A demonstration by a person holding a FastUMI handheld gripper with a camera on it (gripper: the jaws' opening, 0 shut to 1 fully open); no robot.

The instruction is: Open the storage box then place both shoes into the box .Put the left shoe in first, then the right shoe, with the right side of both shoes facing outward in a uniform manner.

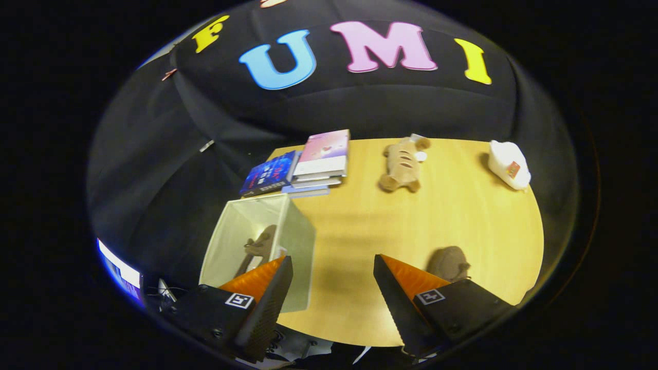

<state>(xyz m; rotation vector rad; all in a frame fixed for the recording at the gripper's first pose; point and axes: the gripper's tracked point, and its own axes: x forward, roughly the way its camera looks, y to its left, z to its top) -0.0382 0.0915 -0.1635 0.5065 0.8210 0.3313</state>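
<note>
Wooden table bearing stacked books, plush toy, white pouch, open storage box, brown shoe

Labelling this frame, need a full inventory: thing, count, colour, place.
table: 1, light wood, under everything
storage box: 1, pale translucent, open, behind the left finger
shoe in box: 1, brown-grey, inside the storage box
shoe on table: 1, brown-grey, just beyond the right finger
books: a small stack, blue and pink covers, far side beyond the box
plush toy: 1, tan, far middle
white object: 1, white, far right edge
gripper: 1, fingers apart, holding nothing
</note>
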